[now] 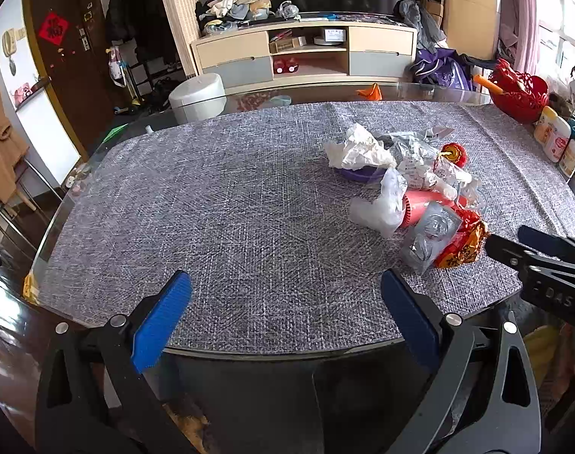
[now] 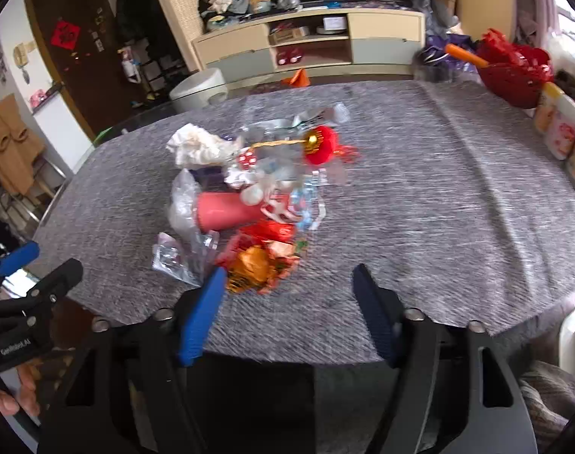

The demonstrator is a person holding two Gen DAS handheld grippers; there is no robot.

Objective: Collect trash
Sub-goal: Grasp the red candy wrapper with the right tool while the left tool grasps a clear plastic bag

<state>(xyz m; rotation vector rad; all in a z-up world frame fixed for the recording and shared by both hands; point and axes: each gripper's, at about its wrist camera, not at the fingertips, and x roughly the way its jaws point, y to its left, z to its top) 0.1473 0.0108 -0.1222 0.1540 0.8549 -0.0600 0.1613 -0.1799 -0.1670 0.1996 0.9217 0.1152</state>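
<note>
Your right gripper has its fingers spread just beside the orange foil wrapper at the near edge of the trash pile on the worktop, and your left gripper, fingers also spread, holds nothing, so closing carelessly may scatter the loose, slippery plastic pieces.

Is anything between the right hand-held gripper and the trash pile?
Nothing visible. The right hand-held gripper is open, with only bare grey woven tablecloth ahead; the crumpled orange-and-red foil wrapper, the pile's nearest piece, sits beside its left finger.

Bright daylight enters from the window at far right, blown out; the right wrist view is motion-blurred; fisheye bends and darkens edges
</note>
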